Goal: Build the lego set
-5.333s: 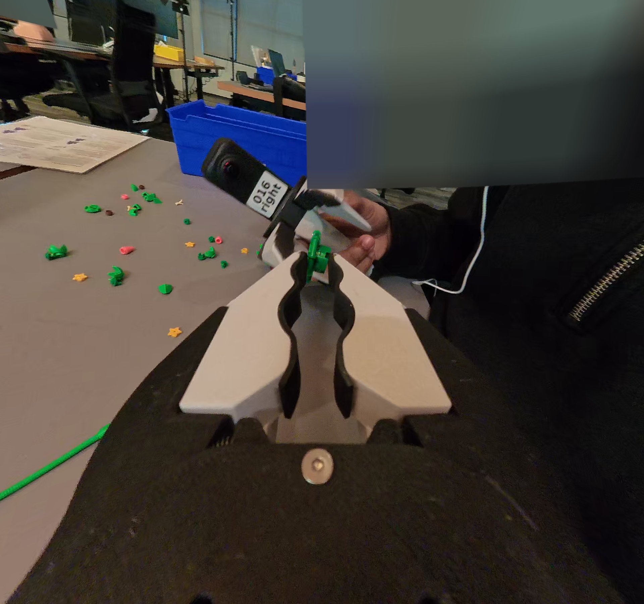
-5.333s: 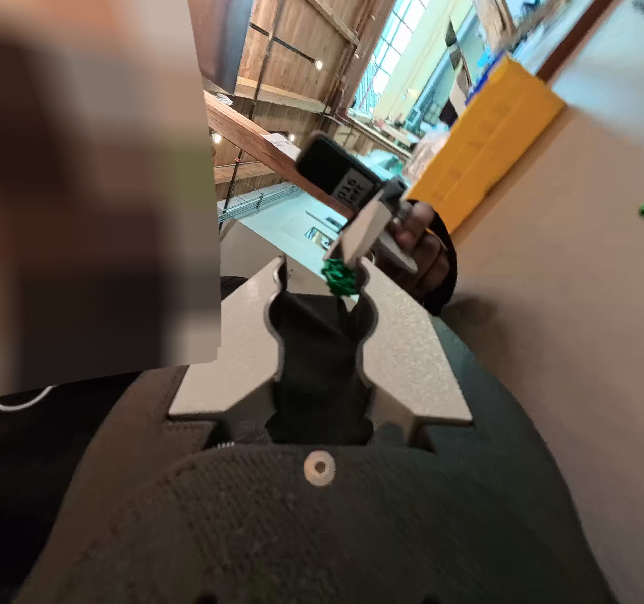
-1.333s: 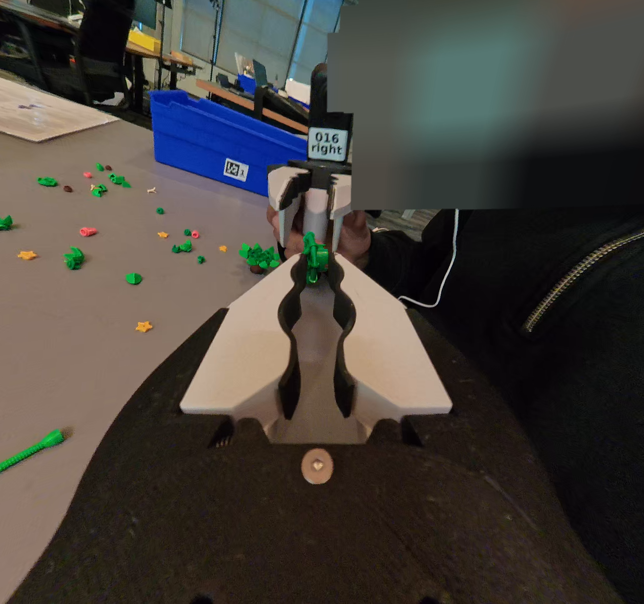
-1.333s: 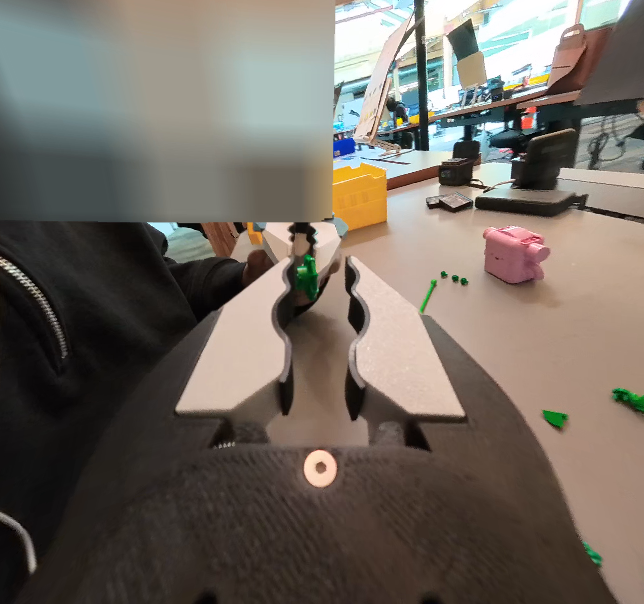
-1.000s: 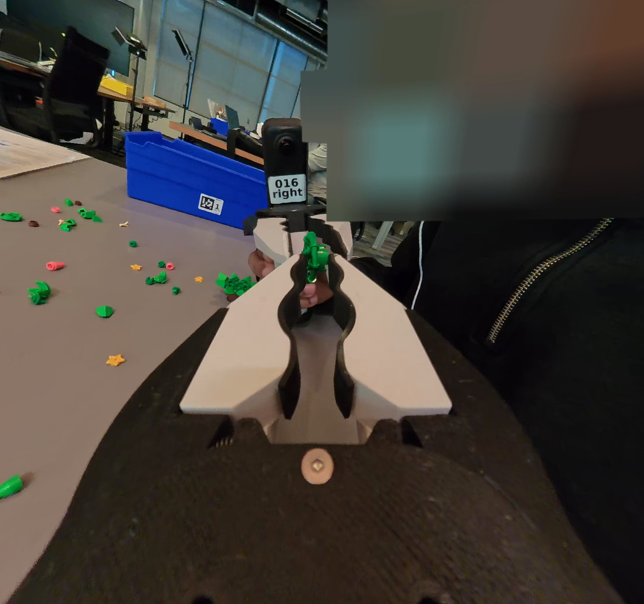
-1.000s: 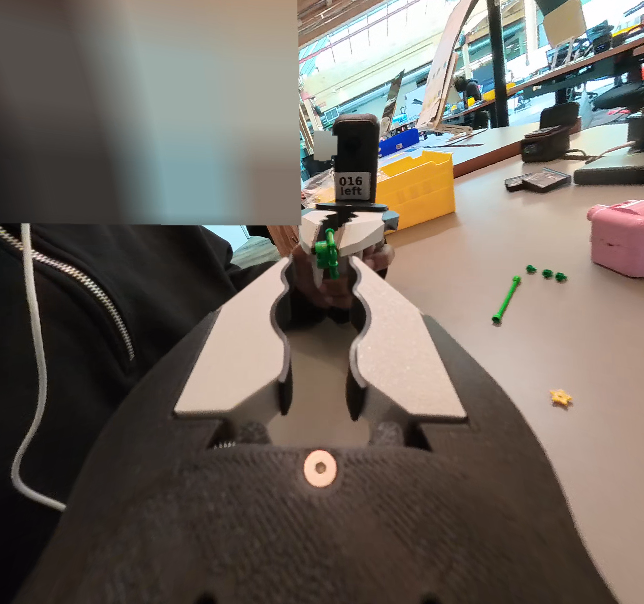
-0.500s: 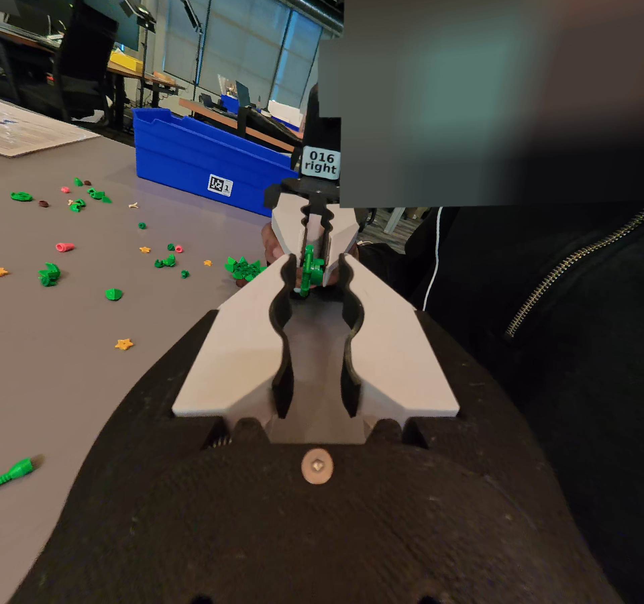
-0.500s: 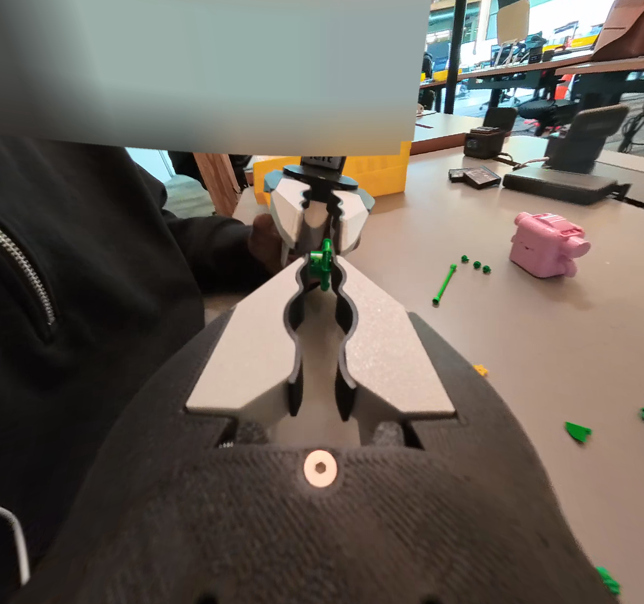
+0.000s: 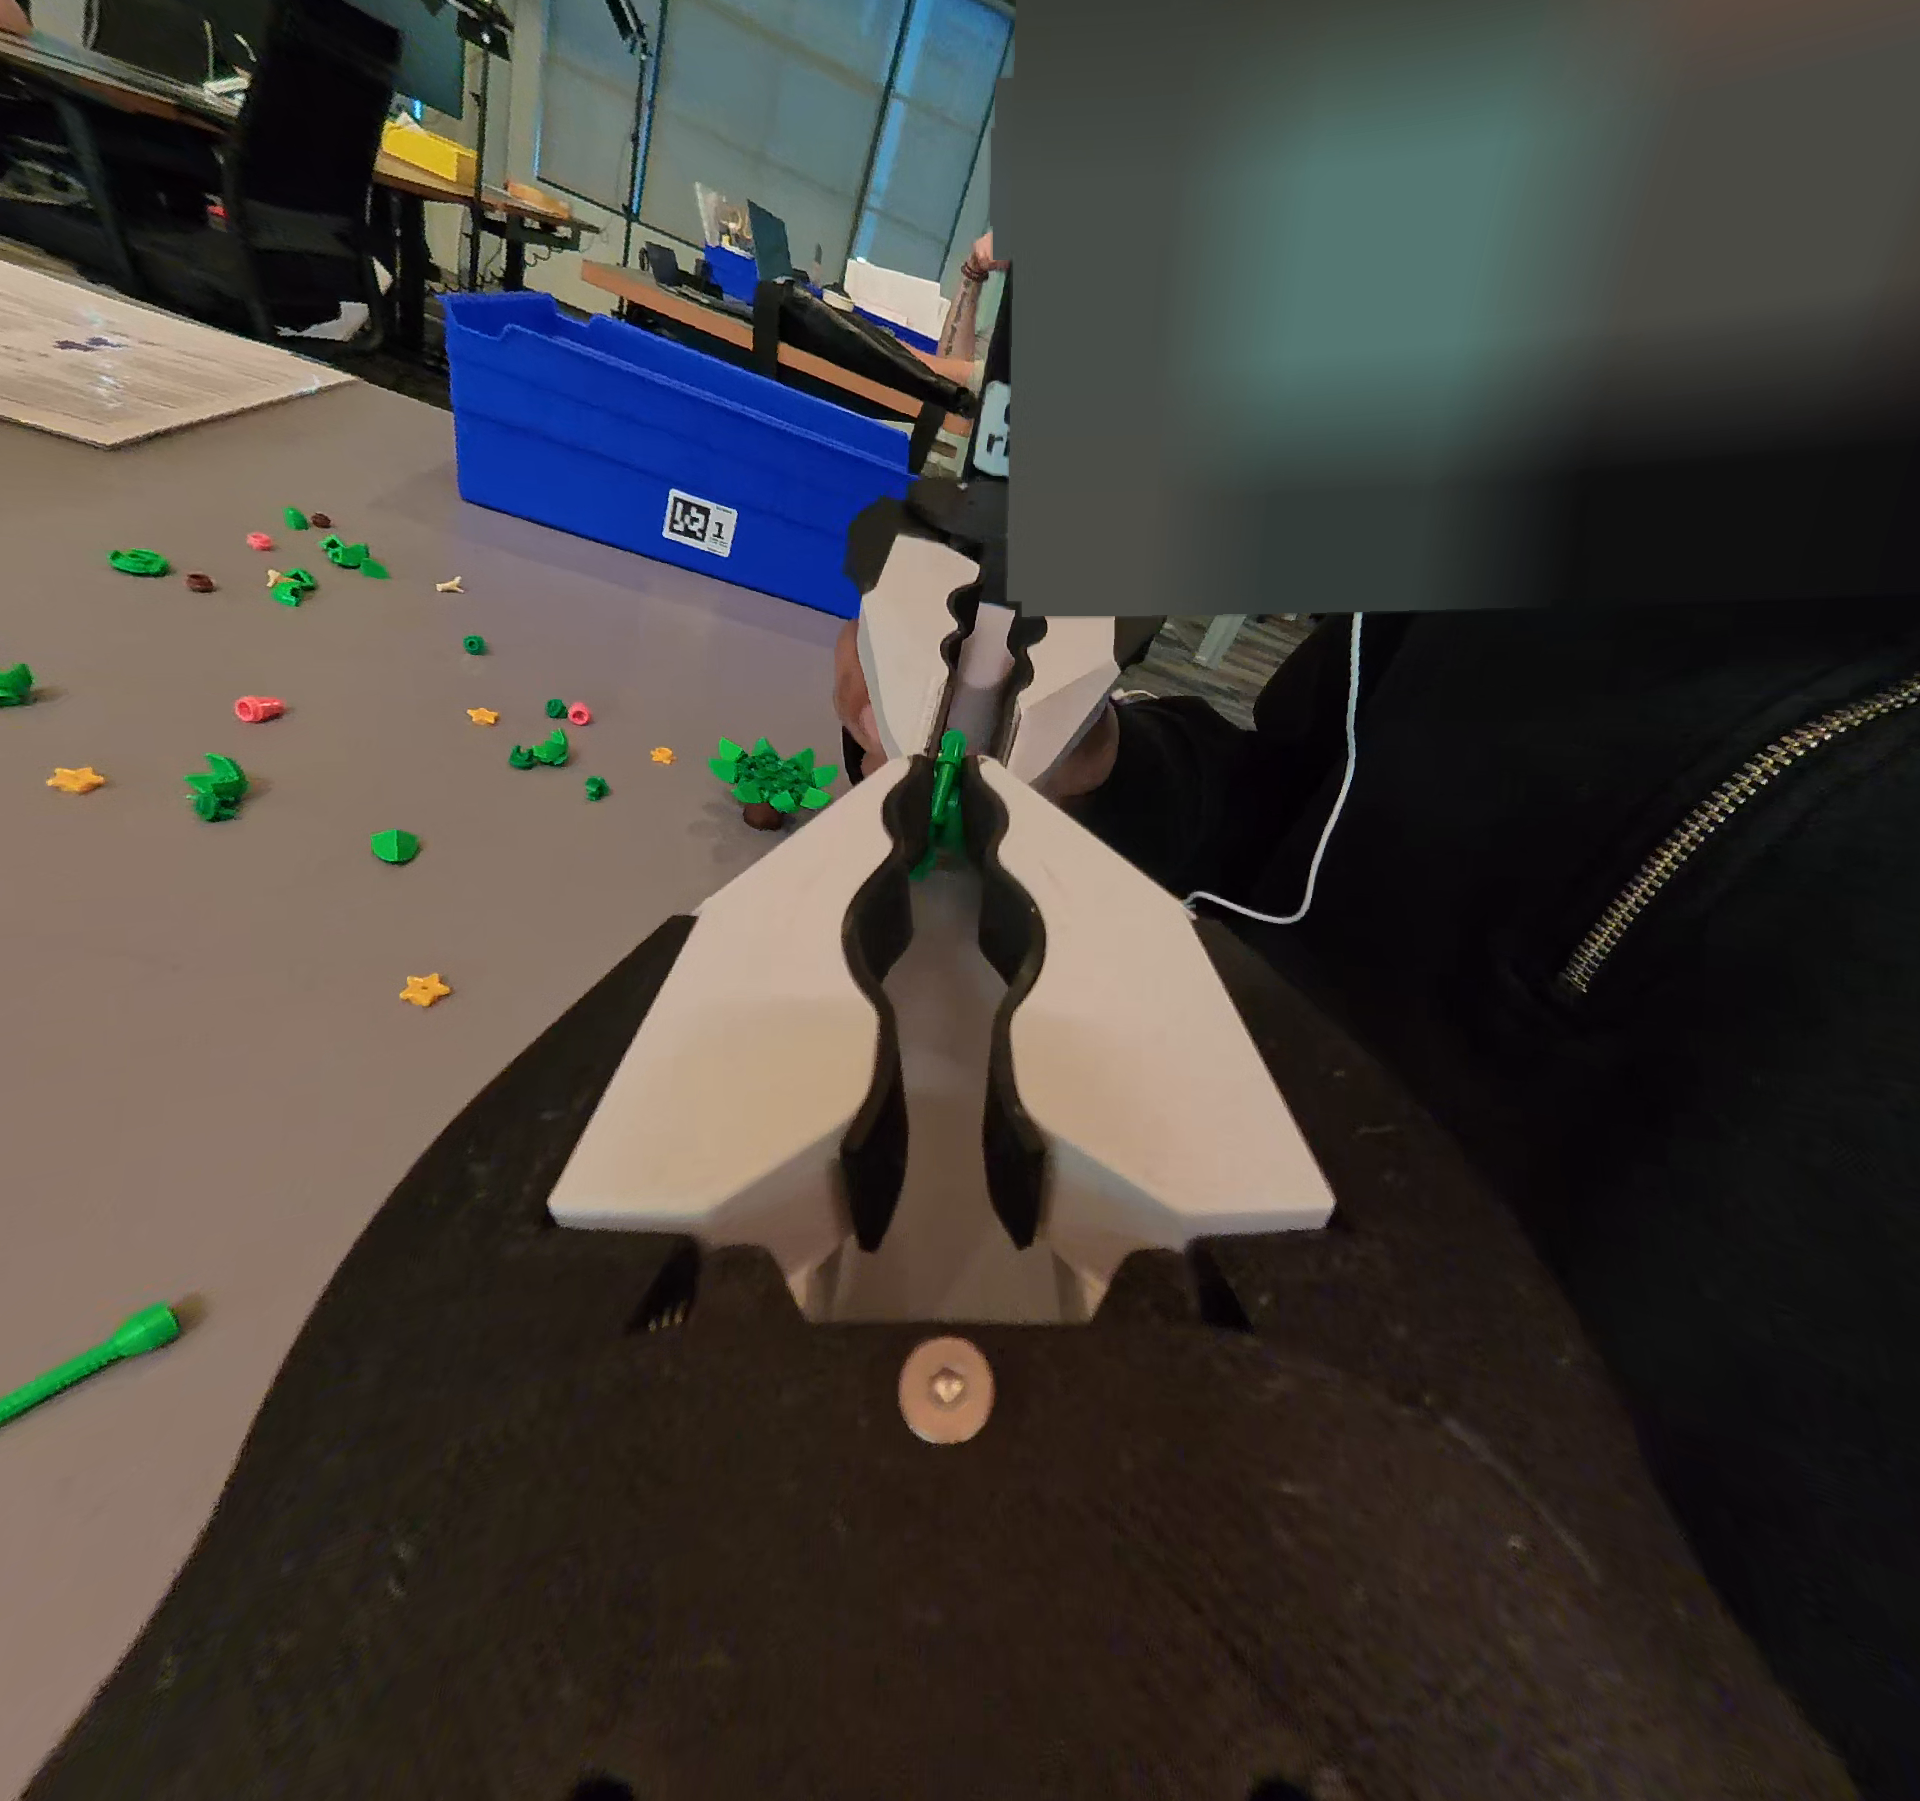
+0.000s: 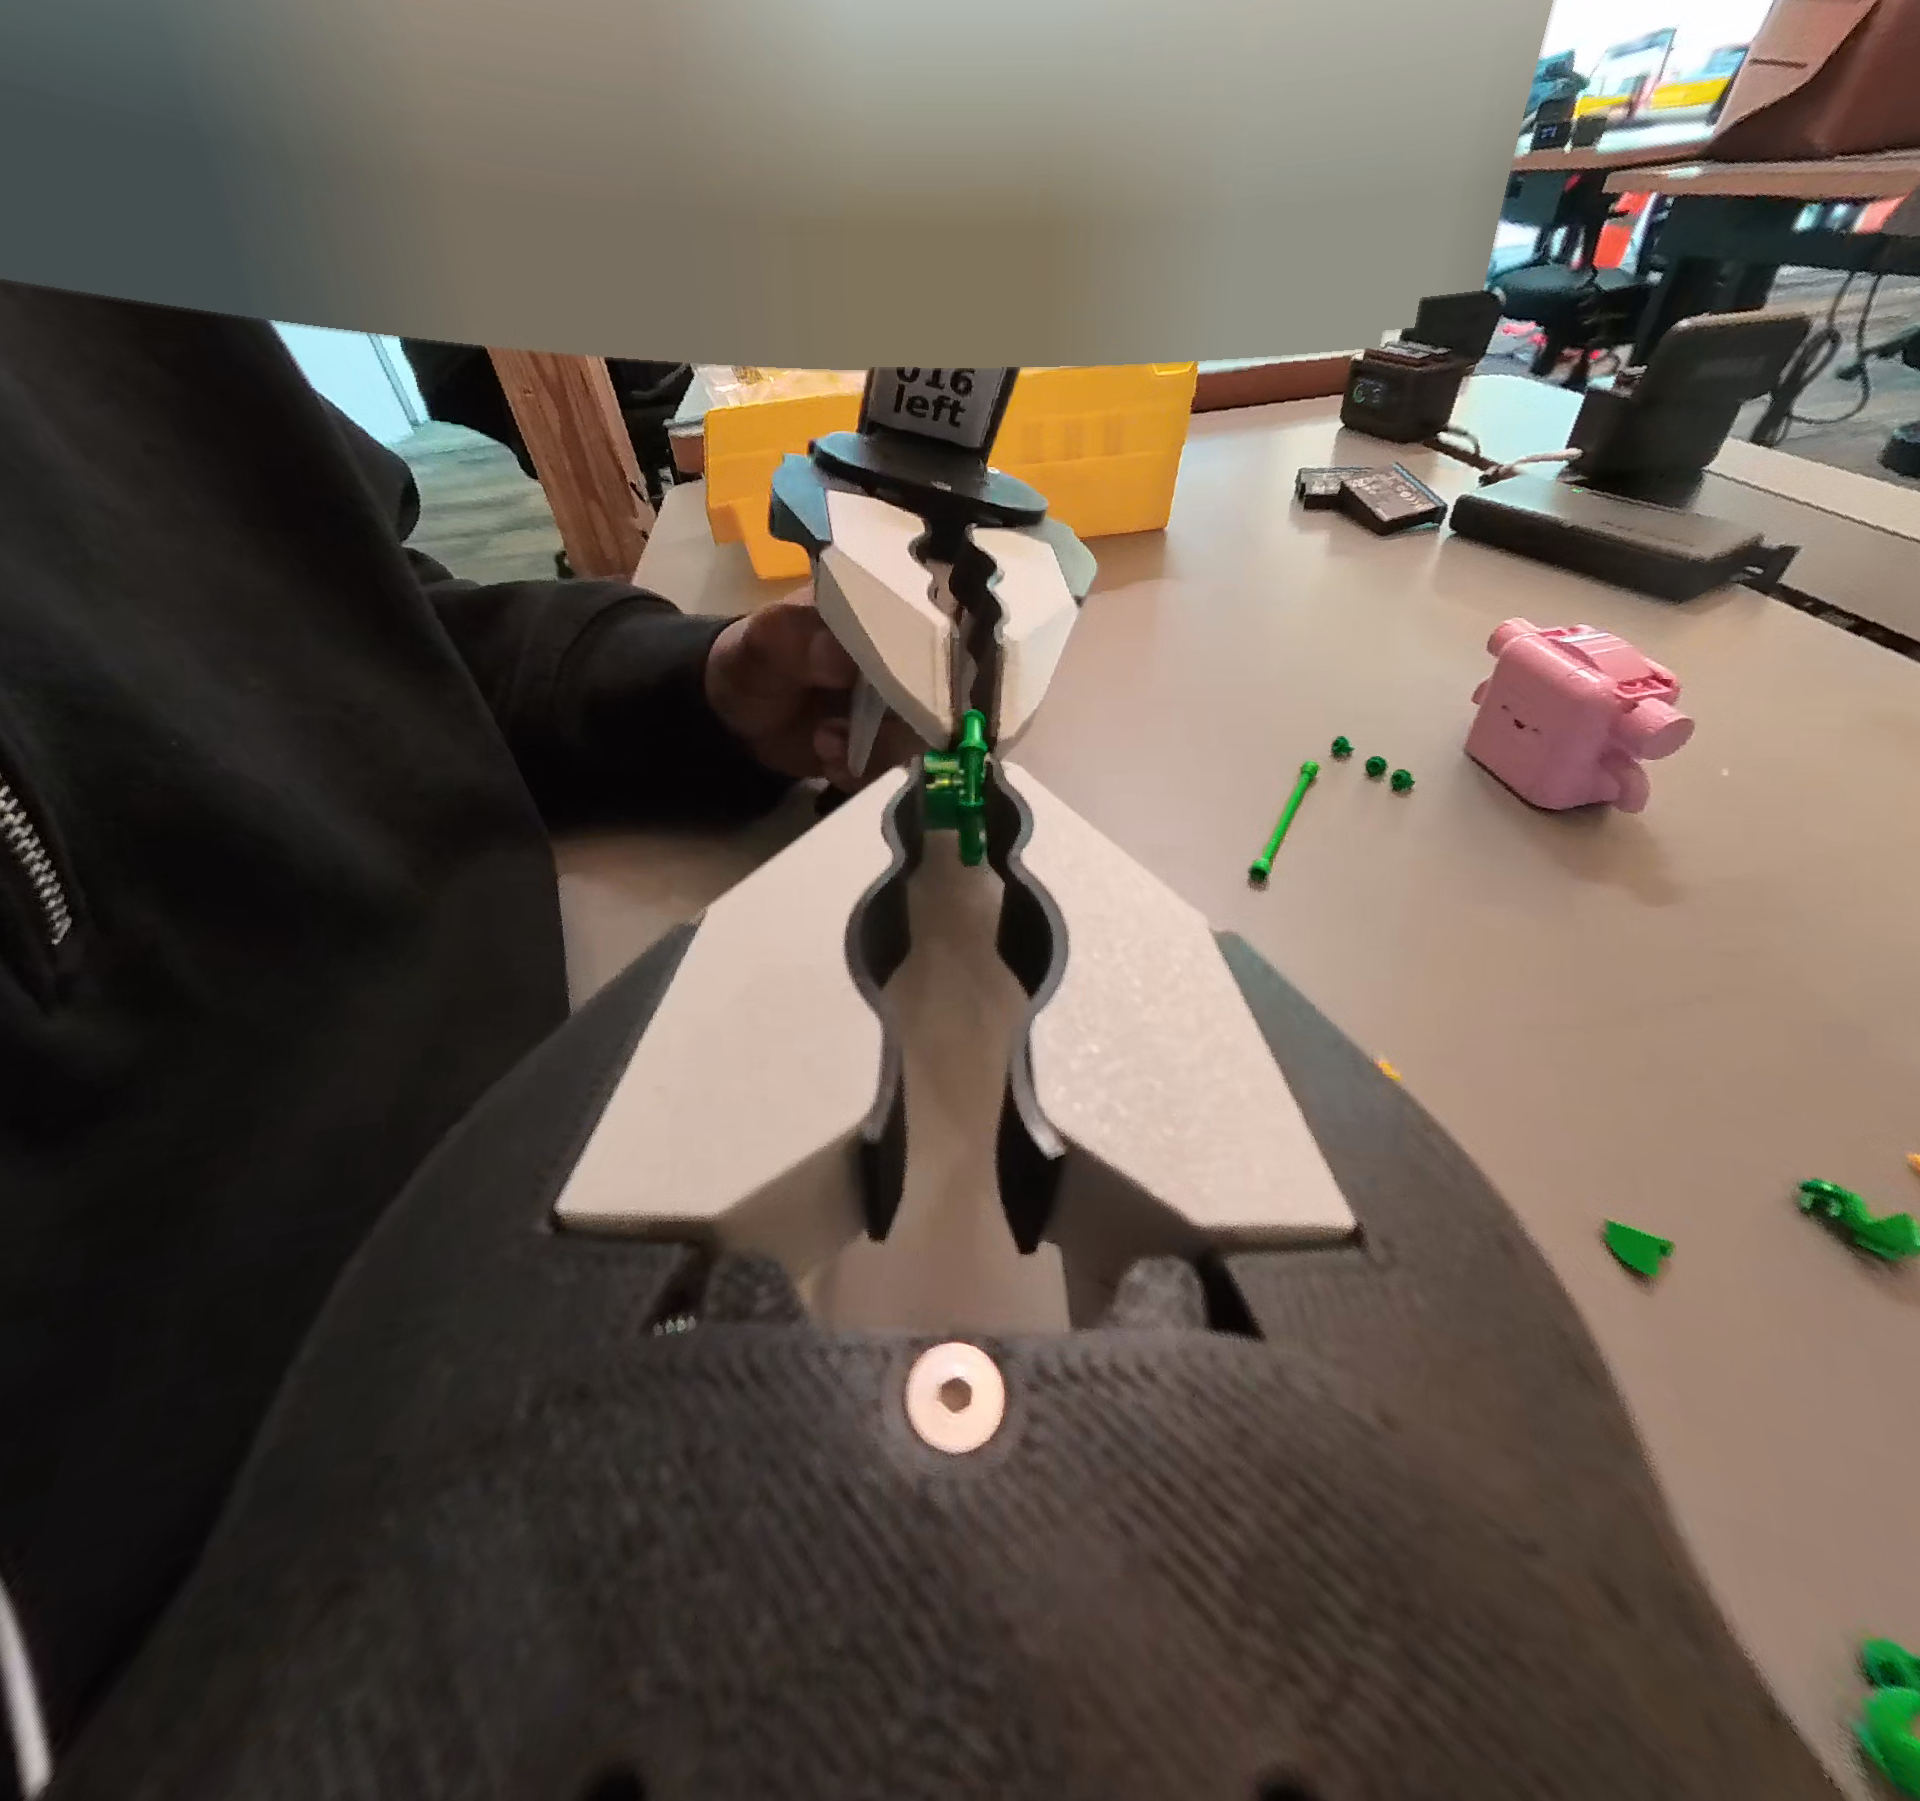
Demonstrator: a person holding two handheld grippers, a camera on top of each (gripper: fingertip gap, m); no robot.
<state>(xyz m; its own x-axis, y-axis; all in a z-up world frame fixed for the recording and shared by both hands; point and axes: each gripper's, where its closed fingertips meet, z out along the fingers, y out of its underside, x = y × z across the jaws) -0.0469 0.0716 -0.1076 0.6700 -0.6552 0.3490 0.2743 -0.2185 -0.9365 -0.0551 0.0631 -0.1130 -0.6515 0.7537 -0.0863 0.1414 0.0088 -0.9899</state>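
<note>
Counter: grey, strewn with loose green, pink and yellow lego bits off to my left tool's left; a blue bin (image 9: 665, 442) stood beyond them, a yellow bin (image 10: 1091, 463) behind the left tool in the right wrist view.
Left tool (image 9: 943, 795): narrowed onto a small green lego piece (image 9: 943, 801) at its tips.
Right tool (image 10: 954, 801): also drawn narrow, its tips pinching the same green cluster from the opposite side, facing my left tool tip to tip.
Piece: held in the air between both tools, above the counter's near edge, close to my chest; whether it was one part or two being joined I could not tell.
Step, as I judged it: pressing or passing the green piece between tools.
Doing it well: I needed to keep both tools in line, push straight along the peg, and loosen only one grip once the other felt firm.
Risk: a twist could pop the tiny piece out and drop it into my lap.
Nearby: a green rod (image 10: 1283, 821) and a pink block (image 10: 1569, 728) lay right of my right tool; a leafy green assembly (image 9: 771, 775) sat just left of my left tool's tips.
</note>
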